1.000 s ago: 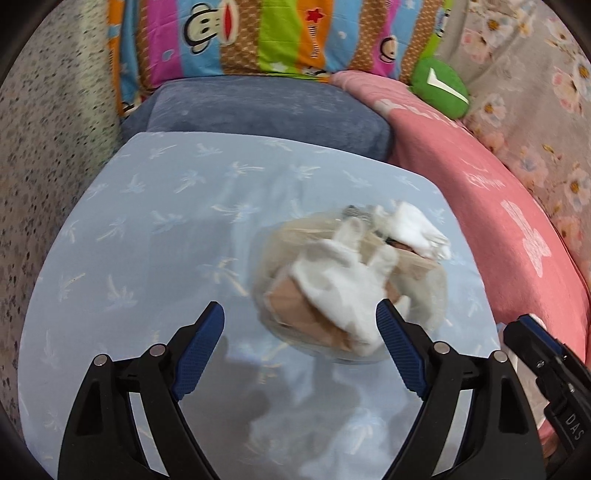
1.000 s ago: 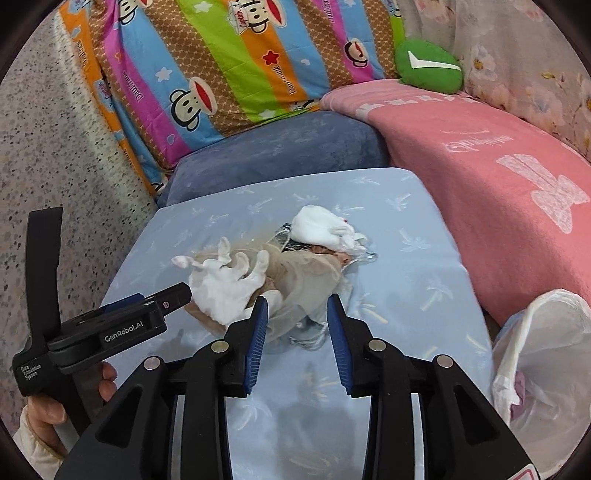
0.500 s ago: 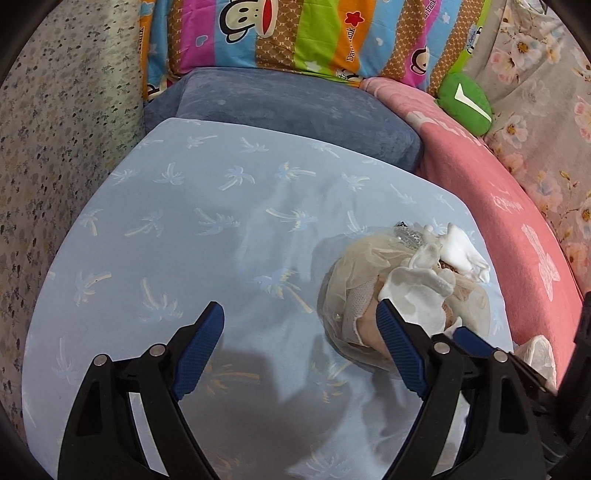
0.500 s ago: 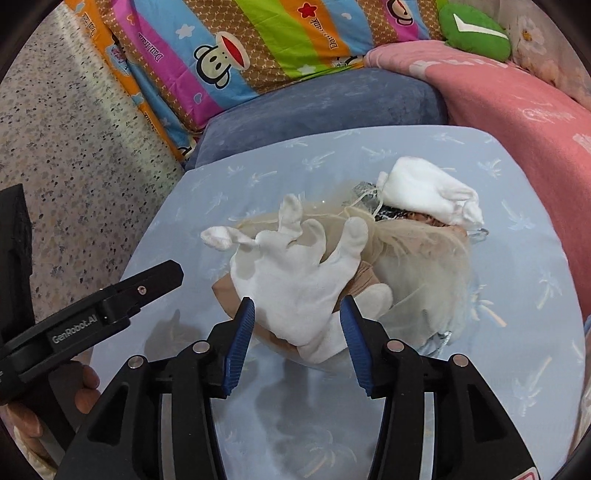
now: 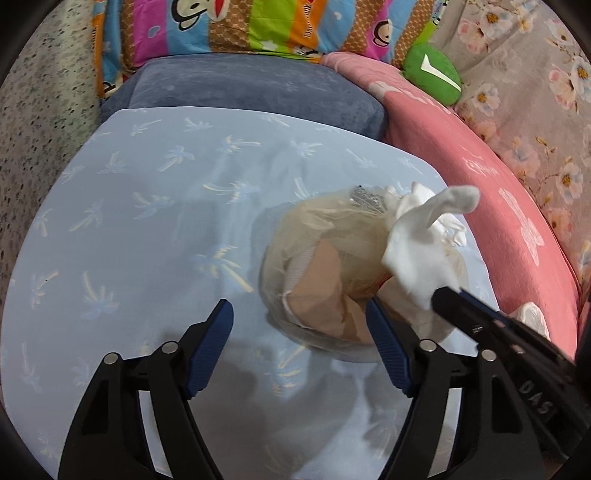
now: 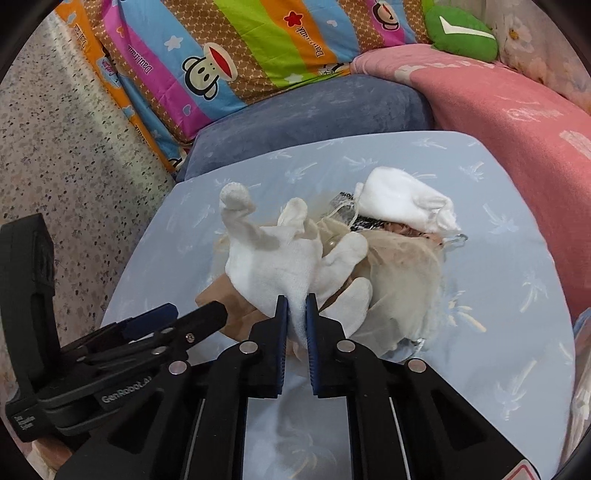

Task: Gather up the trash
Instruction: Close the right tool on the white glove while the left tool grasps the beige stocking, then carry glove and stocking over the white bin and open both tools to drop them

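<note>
A pile of trash sits on the light blue table: a cloudy plastic bag over brown paper, a white glove and a second balled white glove. My right gripper is shut on the cuff of the white glove and holds it lifted above the pile; the glove also shows in the left wrist view. My left gripper is open and empty at the near left edge of the pile, its right finger beside the brown paper.
A blue-grey cushion, a striped cartoon pillow, a pink blanket and a green pillow ring the table's far and right sides. A white plastic bag shows at the table's right edge. Speckled floor lies left.
My right gripper has closed on the white glove and lifted it off the pile. My left gripper has shifted slightly, staying open.
</note>
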The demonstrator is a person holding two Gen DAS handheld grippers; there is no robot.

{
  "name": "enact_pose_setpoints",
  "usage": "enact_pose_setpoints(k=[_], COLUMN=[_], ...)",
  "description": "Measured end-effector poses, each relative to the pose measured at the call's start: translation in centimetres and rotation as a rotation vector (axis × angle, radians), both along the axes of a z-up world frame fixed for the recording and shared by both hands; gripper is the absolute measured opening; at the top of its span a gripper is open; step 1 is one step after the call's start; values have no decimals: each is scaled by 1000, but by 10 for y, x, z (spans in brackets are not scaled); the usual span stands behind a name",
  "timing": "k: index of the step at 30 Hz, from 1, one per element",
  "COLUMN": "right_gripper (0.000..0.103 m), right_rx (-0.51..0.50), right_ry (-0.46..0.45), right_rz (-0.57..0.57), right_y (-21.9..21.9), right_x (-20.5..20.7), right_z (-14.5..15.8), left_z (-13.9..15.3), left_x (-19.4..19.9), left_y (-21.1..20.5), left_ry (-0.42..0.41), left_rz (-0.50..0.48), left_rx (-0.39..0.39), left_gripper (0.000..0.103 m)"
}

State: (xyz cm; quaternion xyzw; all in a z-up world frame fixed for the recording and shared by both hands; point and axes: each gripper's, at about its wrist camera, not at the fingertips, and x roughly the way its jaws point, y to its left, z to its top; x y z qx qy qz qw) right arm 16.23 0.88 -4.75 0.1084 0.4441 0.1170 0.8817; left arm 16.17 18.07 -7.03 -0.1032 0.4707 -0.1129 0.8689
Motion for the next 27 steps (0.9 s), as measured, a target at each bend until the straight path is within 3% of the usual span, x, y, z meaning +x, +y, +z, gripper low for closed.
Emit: enact_pose_setpoints(k=[3,5,8,10,19,27], right_gripper=[9,9,9,9,9,9], right_rx=[-1,0,2,3,5,9], right_ry=[-17,-24,-34,-40,-102,-160], right_rz=[-18,-28,-40,-45,-75,-117], right_y=[-10,-17,-25,-29,-47,-75], right_x=[-4,-6,-11,-15,-35,-67], right_z=[10,15,20,24,50,76], left_z=[-2,-4,-5,-1,38,81], left_x=[4,7,7,5,-12,-31], left_y=[-8,-12,-15,-16,-28,-64], left_ry=[9,18,24,15,-78,-177], left_rz=[-12,-19,-30,-29,-46,-118], left_rx=[1,-1,-3,-4,-13,-25], left_gripper=[57,36,17,12,10,10])
